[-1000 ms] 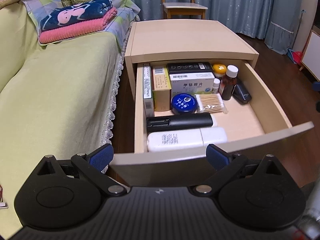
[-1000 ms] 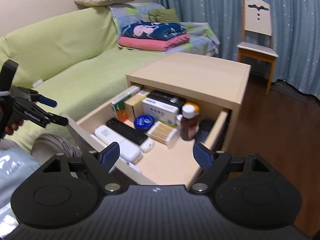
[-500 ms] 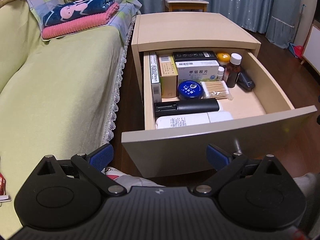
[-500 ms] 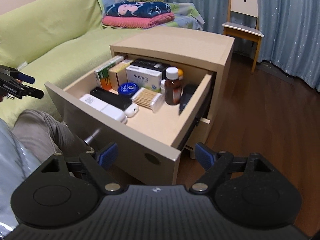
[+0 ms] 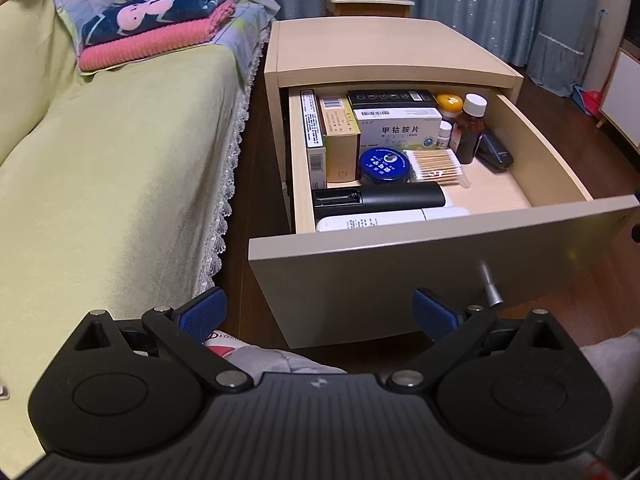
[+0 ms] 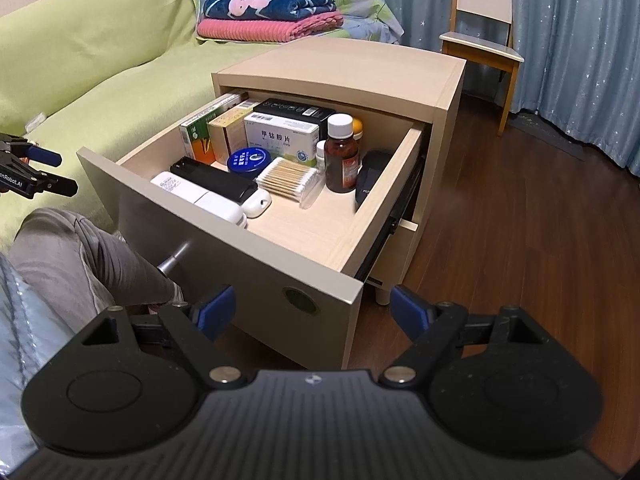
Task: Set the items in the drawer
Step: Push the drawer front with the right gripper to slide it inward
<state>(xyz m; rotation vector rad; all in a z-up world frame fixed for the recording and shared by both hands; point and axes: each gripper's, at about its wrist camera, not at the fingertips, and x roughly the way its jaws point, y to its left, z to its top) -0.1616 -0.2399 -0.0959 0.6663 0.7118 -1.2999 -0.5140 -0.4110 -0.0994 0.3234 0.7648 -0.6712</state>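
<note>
Both grippers have drawn back from the drawer (image 5: 420,280) since a second ago, so its whole front panel and metal knob (image 5: 491,289) now show. Left gripper (image 5: 318,314) and right gripper (image 6: 312,310) hang empty with fingers spread apart. Inside the pulled-out drawer lie 2 remotes (image 5: 380,198), a blue tin (image 6: 249,160), cotton swabs (image 6: 286,180), then boxes (image 5: 396,128) and a brown bottle (image 6: 341,154) at the back.
</note>
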